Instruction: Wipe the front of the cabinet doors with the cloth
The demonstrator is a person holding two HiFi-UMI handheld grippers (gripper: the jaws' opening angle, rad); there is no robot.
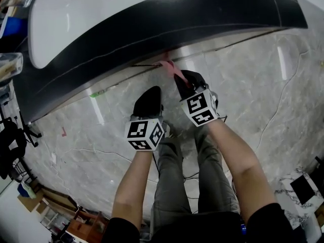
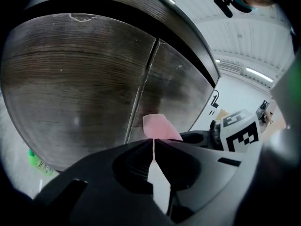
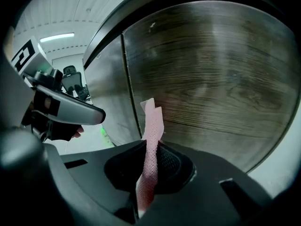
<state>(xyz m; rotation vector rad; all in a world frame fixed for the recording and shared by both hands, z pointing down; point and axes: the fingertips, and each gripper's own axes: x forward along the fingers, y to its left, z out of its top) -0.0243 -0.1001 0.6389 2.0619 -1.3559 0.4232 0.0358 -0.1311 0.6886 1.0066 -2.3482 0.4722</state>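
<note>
Grey marble floor (image 1: 243,85) fills the lower frame of the head view, and the dark wood-grain cabinet doors (image 1: 152,29) curve across the top. The right gripper (image 1: 188,81) sits at centre frame. Its fingers (image 3: 171,161) are clamped on the pink cloth (image 3: 151,140) — the strip stands up out of them towards the door front, just right of the seam (image 3: 129,79) between the doors. Whether the cloth touches the wood I cannot tell. The left gripper (image 1: 150,96) hangs just beside it, lower left and further from the doors — fingers (image 2: 136,154) pressed together, holding nothing.
</note>
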